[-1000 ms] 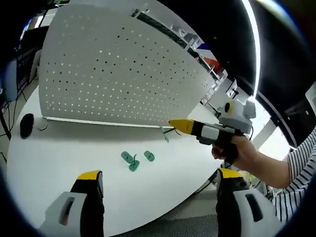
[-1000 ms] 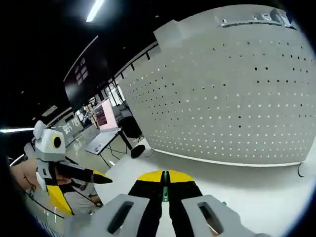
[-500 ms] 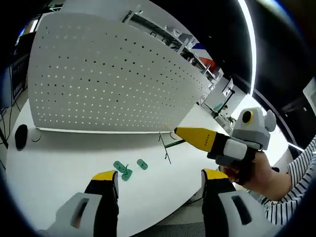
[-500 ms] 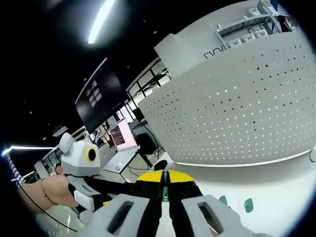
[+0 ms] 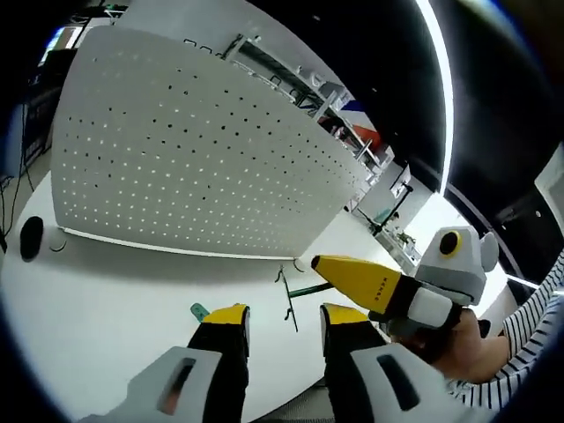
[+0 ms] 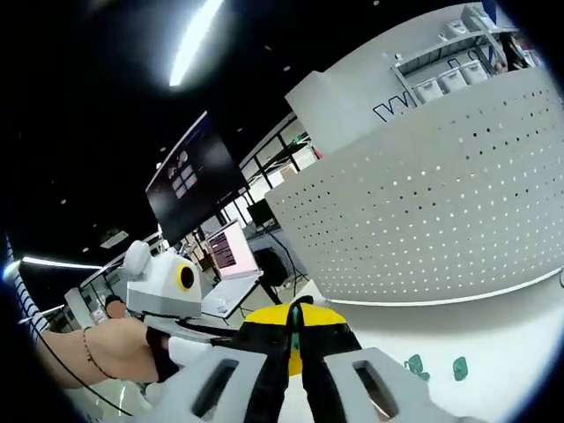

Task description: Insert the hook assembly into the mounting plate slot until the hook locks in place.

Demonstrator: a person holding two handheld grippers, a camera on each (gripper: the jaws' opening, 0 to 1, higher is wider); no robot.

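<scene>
Left tool [image 5: 280,319] jaws narrowed, empty | right tool [image 6: 295,319] pinched together, holds nothing visible

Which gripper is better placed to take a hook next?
Left, probably. The left gripper is open and empty above the wire hook on the table; the right gripper is shut.

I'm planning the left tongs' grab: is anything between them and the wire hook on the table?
Nothing visible does. The wire hook lies on the table straight ahead of the open left tongs; the right tongs hover beside it.
</scene>
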